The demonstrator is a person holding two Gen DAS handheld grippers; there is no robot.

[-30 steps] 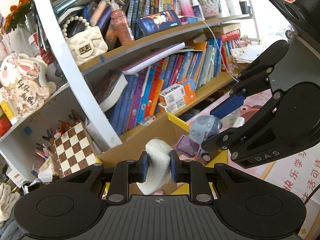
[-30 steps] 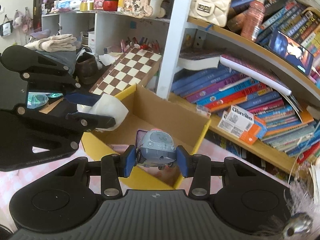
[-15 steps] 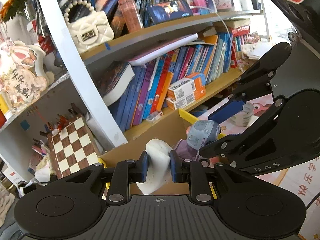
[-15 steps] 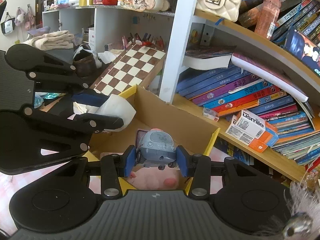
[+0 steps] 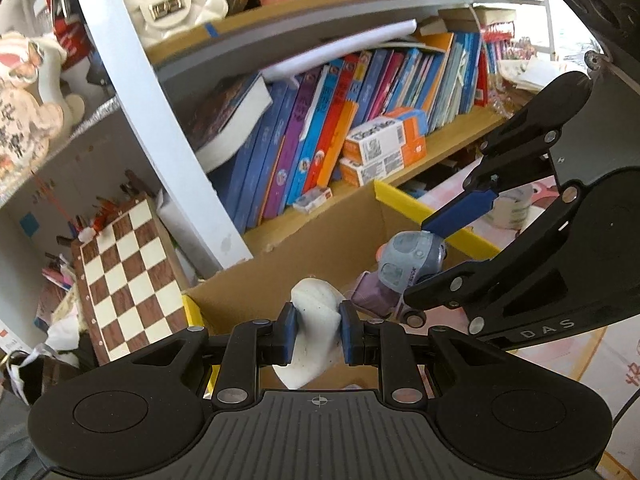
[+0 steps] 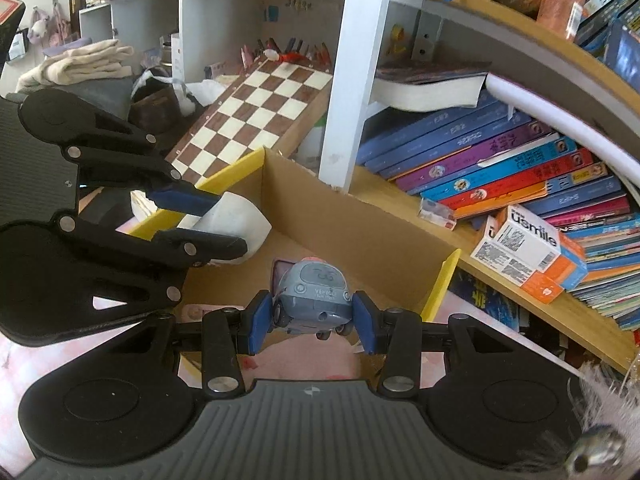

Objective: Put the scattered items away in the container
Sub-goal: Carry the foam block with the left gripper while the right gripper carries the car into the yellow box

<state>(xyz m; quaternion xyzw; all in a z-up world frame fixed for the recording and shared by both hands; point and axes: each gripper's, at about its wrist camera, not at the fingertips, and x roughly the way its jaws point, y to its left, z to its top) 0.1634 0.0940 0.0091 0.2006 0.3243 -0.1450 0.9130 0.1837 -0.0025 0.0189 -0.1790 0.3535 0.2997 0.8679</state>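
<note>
My left gripper (image 5: 316, 330) is shut on a white soft object (image 5: 314, 320) and holds it over the near edge of the open cardboard box (image 5: 304, 248) with yellow flaps. It also shows in the right wrist view (image 6: 208, 224), with the white object (image 6: 236, 220) over the box's left side. My right gripper (image 6: 312, 320) is shut on a grey-blue toy car (image 6: 312, 296) above the box (image 6: 360, 232). The car also shows in the left wrist view (image 5: 412, 260), held beside the left gripper.
A bookshelf with leaning books (image 5: 340, 120) and an orange-white carton (image 6: 528, 252) stands right behind the box. A chessboard (image 5: 124, 280) leans at the box's left. A white shelf post (image 6: 352, 80) rises behind the box. A pink checked cloth (image 5: 540, 200) lies to the right.
Both grippers have moved forward and lower toward the box, still holding their objects. The box now looks nearer and larger in both views.
</note>
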